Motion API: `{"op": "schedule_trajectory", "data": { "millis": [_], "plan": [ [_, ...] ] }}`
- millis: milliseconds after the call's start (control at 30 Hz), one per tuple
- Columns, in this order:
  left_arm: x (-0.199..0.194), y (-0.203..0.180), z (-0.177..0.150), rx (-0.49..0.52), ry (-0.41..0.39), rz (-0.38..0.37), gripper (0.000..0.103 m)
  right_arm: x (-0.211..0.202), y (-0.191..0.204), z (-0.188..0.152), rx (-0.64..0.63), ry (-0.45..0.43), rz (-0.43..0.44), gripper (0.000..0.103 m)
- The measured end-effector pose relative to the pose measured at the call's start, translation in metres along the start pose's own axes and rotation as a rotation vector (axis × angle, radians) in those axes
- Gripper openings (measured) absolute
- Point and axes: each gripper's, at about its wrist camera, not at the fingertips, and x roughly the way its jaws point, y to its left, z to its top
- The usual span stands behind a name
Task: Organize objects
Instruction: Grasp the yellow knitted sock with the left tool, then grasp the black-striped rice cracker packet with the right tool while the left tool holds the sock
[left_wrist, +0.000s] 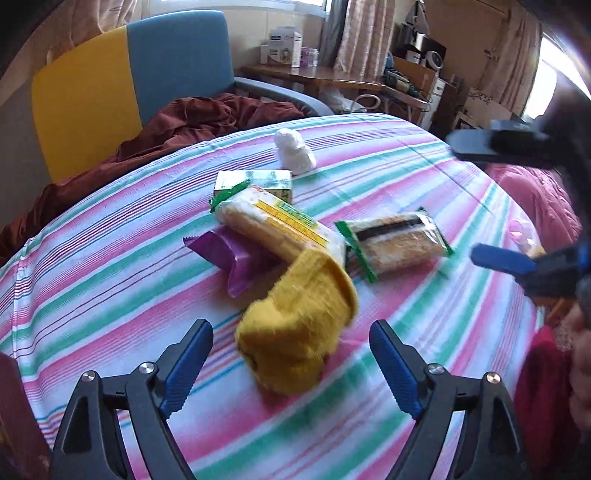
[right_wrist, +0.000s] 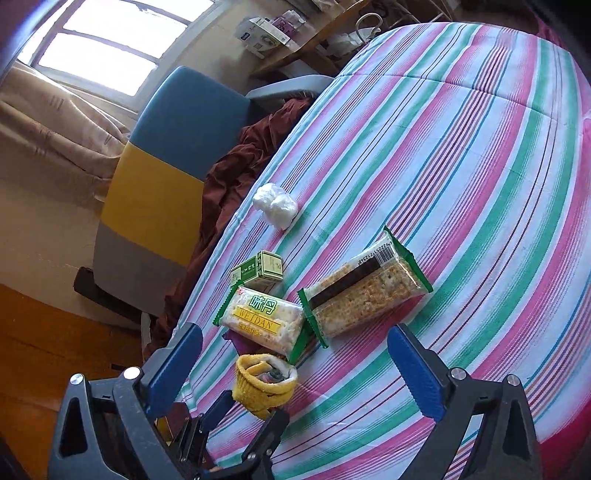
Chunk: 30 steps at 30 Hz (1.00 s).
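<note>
A rolled yellow sock (left_wrist: 295, 325) lies on the striped bedspread (left_wrist: 110, 258), between the fingers of my open left gripper (left_wrist: 291, 336), which does not grip it. Behind it lie a yellow-labelled cracker pack (left_wrist: 277, 225), a purple wrapper (left_wrist: 225, 258), a green box (left_wrist: 258, 182), a second cracker pack (left_wrist: 395, 243) and a white bundle (left_wrist: 293, 149). My right gripper (right_wrist: 295, 347) is open and empty, hovering above the bed; it shows at the right of the left wrist view (left_wrist: 491, 206). The sock (right_wrist: 264, 384), both packs (right_wrist: 262, 317) (right_wrist: 365, 291) and the left gripper (right_wrist: 247, 417) show below it.
A blue and yellow chair (left_wrist: 129, 81) with a dark red cloth (left_wrist: 184, 125) stands beside the bed. A wooden desk (left_wrist: 314, 75) with boxes is behind. A pink quilt (left_wrist: 535, 195) lies at the right. Wooden floor (right_wrist: 44, 350) lies beyond the bed edge.
</note>
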Motion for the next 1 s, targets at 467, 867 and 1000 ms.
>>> {"op": "schedule_trajectory", "data": {
  "millis": [467, 867, 1000],
  "plan": [
    [-0.035, 0.013, -0.075, -0.209, -0.059, -0.122, 0.043, 0.004, 0.002, -0.001, -0.026, 0.013, -0.037, 0.101],
    [-0.06, 0.022, -0.108, -0.218, -0.1, -0.14, 0.04, 0.029, 0.04, -0.007, -0.259, 0.137, -0.145, 0.102],
    [-0.06, 0.024, -0.109, -0.235, -0.106, -0.152, 0.04, 0.037, 0.067, 0.027, -0.459, 0.113, -0.214, 0.103]
  ]
}}
